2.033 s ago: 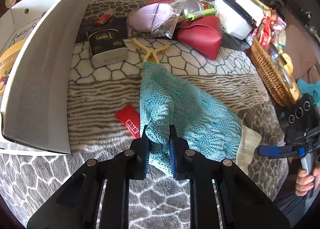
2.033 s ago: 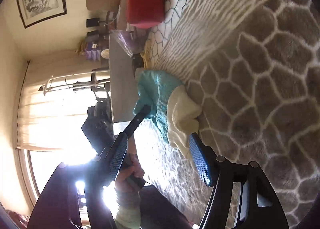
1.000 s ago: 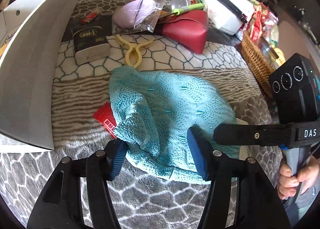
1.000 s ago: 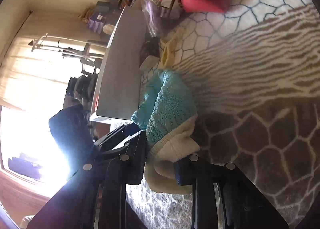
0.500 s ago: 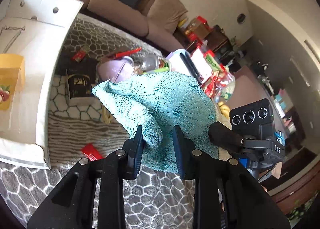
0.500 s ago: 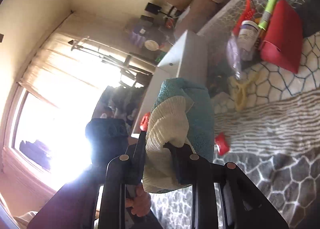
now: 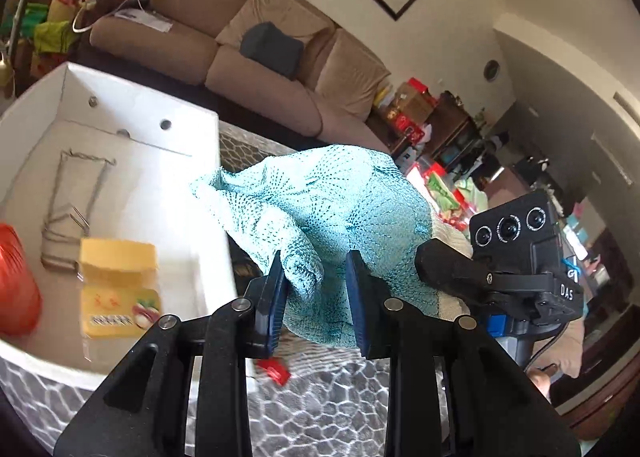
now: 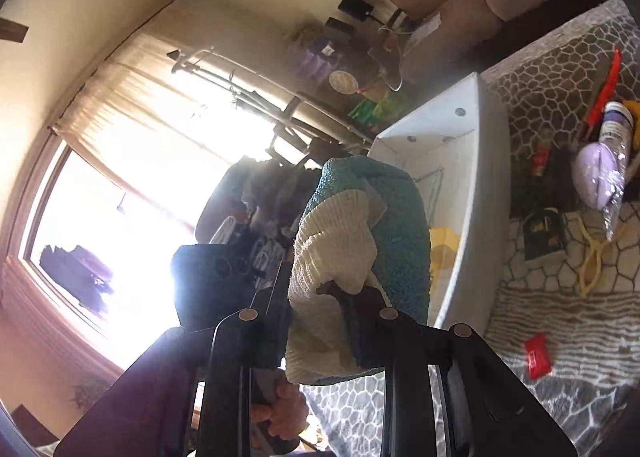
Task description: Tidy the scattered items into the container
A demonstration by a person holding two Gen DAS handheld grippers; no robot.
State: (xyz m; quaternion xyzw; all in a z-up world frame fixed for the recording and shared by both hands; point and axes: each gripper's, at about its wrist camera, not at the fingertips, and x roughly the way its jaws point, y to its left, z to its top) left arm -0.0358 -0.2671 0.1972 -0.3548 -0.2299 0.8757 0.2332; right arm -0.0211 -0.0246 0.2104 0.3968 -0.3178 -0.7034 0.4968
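Raised since the earlier frame: teal towel (image 7: pixel 340 213) now off the patterned tabletop (image 7: pixel 320 405), beside the white box (image 7: pixel 132 161). Left gripper (image 7: pixel 316 297) pinches a teal fold; right gripper (image 8: pixel 320 309) clamps the cream edge.

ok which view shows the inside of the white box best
The left wrist view. It looks down into the white box, showing its floor with a yellow packet, a wire clip and a red item. In the right wrist view the teal towel blocks most of the interior.
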